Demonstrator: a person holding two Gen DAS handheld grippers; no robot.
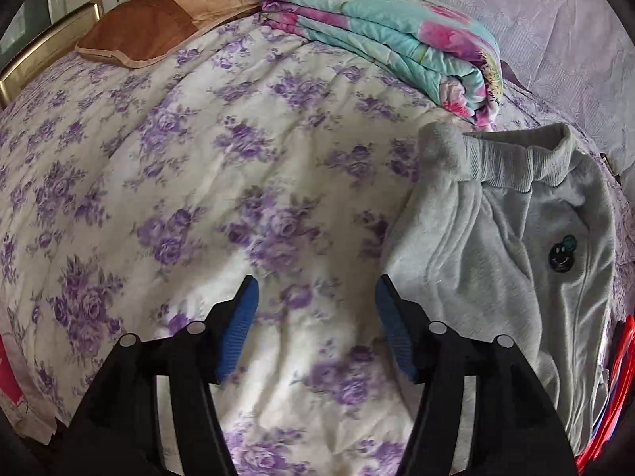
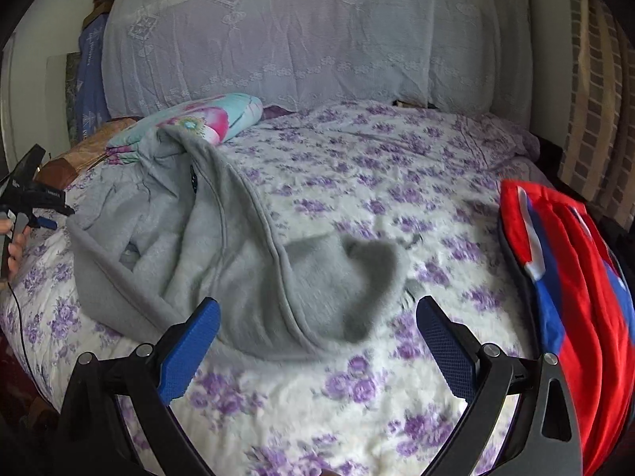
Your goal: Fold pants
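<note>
Left wrist view: the left tongs [image 1: 316,309] hang open and empty over the bed [image 1: 198,198], the grey pants [image 1: 516,238] to their right, waistband far. Right wrist view: the right tongs [image 2: 317,329], open and empty, sit nearer, a leg end directly ahead, the long axis running up-left.

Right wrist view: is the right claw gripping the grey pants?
No: the right claw is open, its blue fingers spread apart above the bedspread, with the grey pants lying loose ahead.

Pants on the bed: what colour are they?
Plain light grey pants, clearest in the right wrist view.
</note>
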